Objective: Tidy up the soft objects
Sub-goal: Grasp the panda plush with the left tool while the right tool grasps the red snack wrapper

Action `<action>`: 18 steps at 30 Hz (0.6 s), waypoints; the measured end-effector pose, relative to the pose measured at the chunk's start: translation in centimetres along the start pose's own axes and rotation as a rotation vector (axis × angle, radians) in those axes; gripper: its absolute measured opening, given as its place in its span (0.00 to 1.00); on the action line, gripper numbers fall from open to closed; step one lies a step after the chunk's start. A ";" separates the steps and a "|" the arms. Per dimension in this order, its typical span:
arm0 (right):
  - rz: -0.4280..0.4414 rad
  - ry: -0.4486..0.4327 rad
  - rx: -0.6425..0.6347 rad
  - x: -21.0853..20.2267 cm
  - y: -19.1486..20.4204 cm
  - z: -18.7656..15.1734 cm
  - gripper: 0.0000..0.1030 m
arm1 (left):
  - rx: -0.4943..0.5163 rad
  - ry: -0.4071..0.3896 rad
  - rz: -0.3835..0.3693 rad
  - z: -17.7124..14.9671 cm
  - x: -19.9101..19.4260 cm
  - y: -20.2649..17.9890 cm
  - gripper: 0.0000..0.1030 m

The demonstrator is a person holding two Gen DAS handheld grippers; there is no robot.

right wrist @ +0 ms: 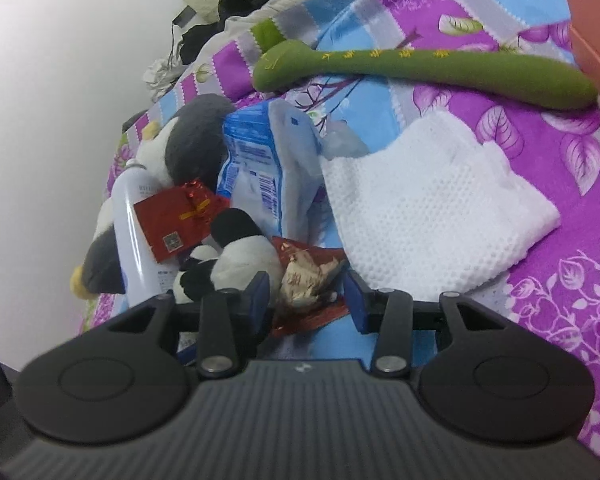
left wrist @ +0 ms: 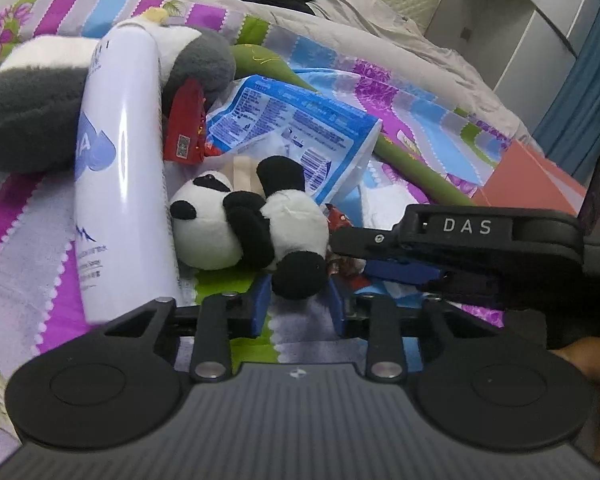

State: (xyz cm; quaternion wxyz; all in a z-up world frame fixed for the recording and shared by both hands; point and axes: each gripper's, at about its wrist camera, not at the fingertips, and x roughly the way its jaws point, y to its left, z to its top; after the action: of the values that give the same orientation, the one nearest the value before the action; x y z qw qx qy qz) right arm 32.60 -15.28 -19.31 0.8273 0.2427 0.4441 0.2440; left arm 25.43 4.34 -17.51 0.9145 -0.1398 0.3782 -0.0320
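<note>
Between the blue pads of the left gripper sits one black foot of the small panda plush; jaws spread wider than the foot, pads not pressing it. Panda lies on its side on the patchwork bedspread, directly ahead of that gripper. Just left of it, a white spray can lies lengthwise, leaning on a big grey-and-white plush. Beyond the panda: a blue wet-wipe packet, opened, contents not readable from the left view. A red envelope is wedged between can and packet.

Right gripper jaws apart, straddling a crumpled red wrapper without clamping it. The panda touches its left finger on the outside.

Right view only: a white textured cloth spilling from the packet's mouth, ahead and to the right, and the full length of a green plush snake far ahead. Left view only: the right gripper itself entering low from the right, nearly level, with a bit of hand behind it; also an orange box beyond it.
</note>
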 end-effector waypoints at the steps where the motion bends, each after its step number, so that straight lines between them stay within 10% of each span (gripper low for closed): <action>1: 0.008 0.007 0.008 0.2 -0.1 0.0 0.43 | -0.009 0.001 -0.005 0.0 0.1 0.2 0.28; 18: 0.001 -0.014 -0.027 -3.3 1.0 -1.2 0.31 | -0.052 0.009 -0.056 -0.4 -3.5 0.7 0.19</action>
State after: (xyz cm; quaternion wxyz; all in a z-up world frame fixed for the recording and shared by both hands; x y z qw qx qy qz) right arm 29.76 -16.33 -17.24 0.8333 0.2333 0.4350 0.2488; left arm 22.63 5.47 -15.61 0.9076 -0.1741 0.3788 -0.0483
